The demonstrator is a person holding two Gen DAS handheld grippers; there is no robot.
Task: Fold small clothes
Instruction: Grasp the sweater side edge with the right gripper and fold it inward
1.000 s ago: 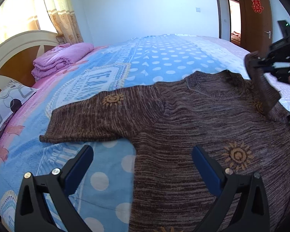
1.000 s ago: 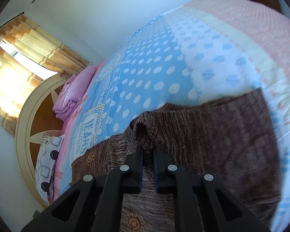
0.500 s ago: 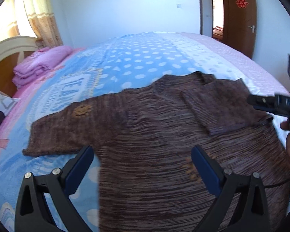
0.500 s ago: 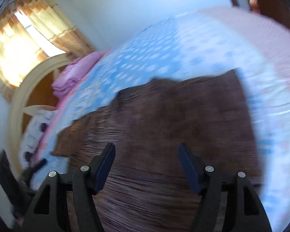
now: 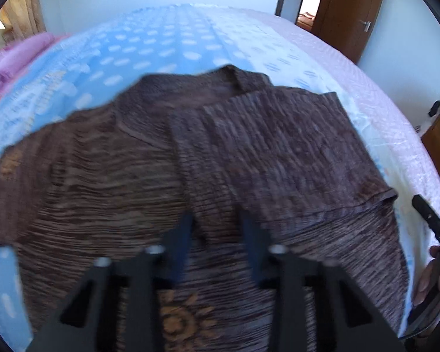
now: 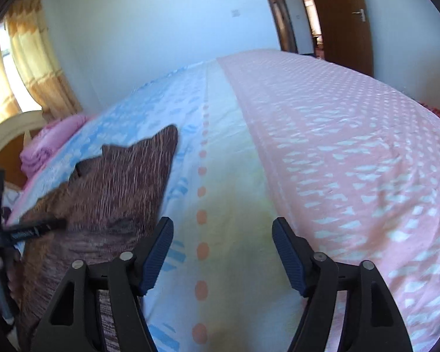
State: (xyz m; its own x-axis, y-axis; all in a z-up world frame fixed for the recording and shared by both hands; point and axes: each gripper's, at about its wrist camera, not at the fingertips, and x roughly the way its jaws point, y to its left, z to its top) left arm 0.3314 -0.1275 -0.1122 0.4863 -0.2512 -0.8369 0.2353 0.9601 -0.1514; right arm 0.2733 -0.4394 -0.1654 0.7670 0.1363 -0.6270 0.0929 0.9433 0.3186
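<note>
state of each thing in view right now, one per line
brown sweater: flat on the bed, one sleeve folded across the chest, the other spread out
left gripper: partly closed over the folded sleeve's edge, grip unclear
right gripper: open, empty, over the bedsheet
door: open
pink blanket: folded by the headboard

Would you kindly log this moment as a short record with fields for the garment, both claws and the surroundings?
garment: brown sweater lying flat on the bed
fold state: right sleeve folded across the chest; other sleeve spread out
left claw: part closed, low over the folded sleeve's cuff
right claw: open, holding nothing, over bare bedspread
background: wooden door, pink blanket
</note>
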